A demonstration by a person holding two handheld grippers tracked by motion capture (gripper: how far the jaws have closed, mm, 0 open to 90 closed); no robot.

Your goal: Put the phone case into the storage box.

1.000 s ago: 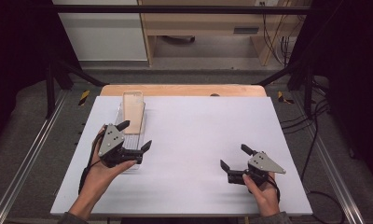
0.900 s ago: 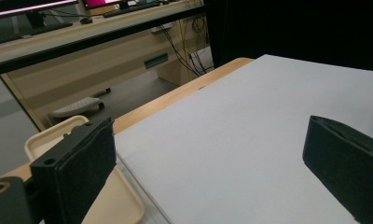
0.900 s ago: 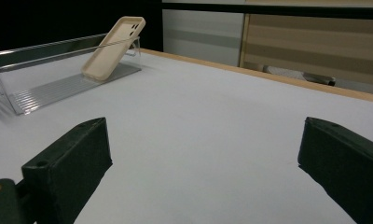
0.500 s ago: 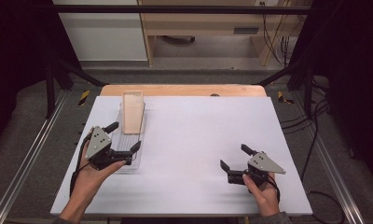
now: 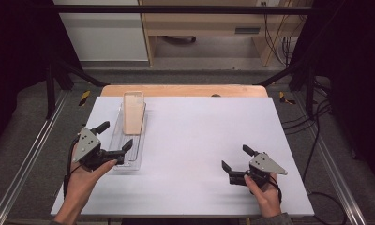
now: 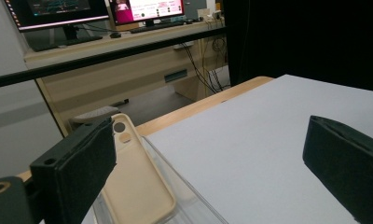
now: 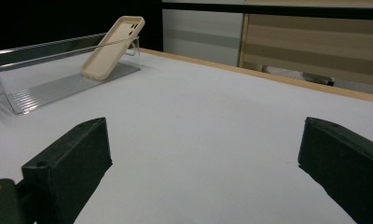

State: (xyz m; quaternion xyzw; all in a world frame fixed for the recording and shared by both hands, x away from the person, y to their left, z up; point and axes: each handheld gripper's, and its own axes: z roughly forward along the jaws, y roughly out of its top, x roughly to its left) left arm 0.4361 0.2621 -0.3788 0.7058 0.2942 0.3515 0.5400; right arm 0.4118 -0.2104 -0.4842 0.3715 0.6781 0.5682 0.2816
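Observation:
A beige phone case [image 5: 133, 115] leans upright against the far end of a clear plastic tray [image 5: 127, 157] on the left of the white table. My left gripper [image 5: 114, 136] is open at the tray's near left side, one jaw over the tray's rim, nothing held. In the left gripper view the case [image 6: 135, 179] lies just past the left jaw, inside the tray [image 6: 187, 191], with the gripper [image 6: 208, 179] open. My right gripper [image 5: 235, 157] rests open and empty near the front right. Far off to its left it sees the case [image 7: 111, 45] and tray [image 7: 44, 86]; the gripper [image 7: 198, 175] has bare table between its jaws.
The white table top [image 5: 204, 126] ends in a wooden strip [image 5: 185, 90] at the far edge. Black frame bars [image 5: 185, 8] cross behind it. A desk with monitors [image 6: 100, 9] stands beyond. Cables hang at the right side [image 5: 317, 136].
My left gripper has slid left and slightly toward the person, from over the tray's near end to its left rim. The right gripper, the tray and the case have stayed still.

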